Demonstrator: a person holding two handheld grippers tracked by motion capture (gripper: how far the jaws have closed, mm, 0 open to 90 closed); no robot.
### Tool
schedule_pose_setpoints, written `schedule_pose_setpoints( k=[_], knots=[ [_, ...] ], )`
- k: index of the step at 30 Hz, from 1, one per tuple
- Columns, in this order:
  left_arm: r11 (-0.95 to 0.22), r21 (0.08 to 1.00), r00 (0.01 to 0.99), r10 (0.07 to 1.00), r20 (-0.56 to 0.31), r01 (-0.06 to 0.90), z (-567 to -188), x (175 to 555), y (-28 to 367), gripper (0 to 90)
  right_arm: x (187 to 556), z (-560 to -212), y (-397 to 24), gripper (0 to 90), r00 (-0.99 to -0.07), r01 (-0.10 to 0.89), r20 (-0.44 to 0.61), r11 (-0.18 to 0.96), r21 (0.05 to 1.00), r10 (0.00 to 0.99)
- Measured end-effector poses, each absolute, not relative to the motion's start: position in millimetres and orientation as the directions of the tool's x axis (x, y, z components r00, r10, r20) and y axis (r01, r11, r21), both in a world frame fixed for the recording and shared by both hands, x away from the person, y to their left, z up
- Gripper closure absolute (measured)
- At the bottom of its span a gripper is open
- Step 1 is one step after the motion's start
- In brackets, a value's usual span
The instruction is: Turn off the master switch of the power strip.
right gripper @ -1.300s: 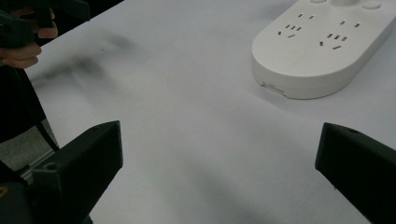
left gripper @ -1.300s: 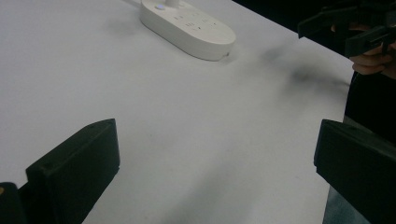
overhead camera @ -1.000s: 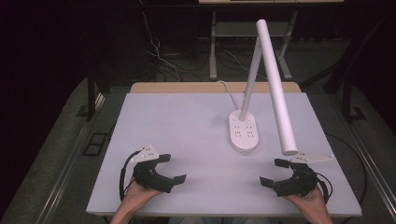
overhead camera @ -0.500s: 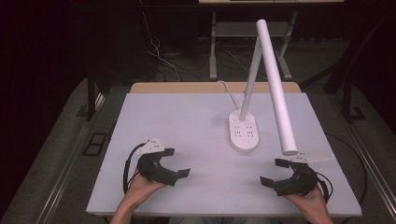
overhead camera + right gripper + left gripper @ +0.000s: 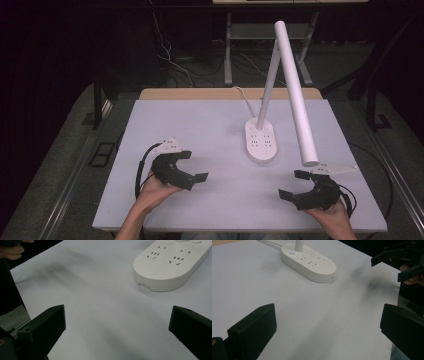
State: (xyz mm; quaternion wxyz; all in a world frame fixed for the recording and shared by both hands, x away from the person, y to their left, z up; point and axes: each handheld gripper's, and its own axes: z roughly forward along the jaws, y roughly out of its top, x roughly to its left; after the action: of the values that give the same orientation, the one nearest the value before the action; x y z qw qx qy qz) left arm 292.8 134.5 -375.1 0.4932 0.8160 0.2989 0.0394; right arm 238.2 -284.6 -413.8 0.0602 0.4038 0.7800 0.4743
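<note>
On the white surface (image 5: 200, 125), both tongs, left (image 5: 192, 165) and right (image 5: 295, 184), are spread and empty, the desk lamp (image 5: 260, 142) untouched, nothing begun.

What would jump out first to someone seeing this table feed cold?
The white desk lamp dominates: its oval base with built-in sockets sits right of centre on the table, and its long tube head slants down toward the near right. At the near edge, the left tool and the right tool are both open and hold nothing.
</note>
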Motion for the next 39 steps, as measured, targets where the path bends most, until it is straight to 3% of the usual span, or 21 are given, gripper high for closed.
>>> schedule_pose_setpoints(
  k=[39],
  knots=[
    [-0.388, 0.807, 0.831, 0.515, -0.211, 0.445, -352.6, 344.5, 100.9, 0.0, 238.5, -414.9, -284.5, 0.3, -0.671, 0.571, 0.283, 0.234, 0.787, 0.686]
  ],
)
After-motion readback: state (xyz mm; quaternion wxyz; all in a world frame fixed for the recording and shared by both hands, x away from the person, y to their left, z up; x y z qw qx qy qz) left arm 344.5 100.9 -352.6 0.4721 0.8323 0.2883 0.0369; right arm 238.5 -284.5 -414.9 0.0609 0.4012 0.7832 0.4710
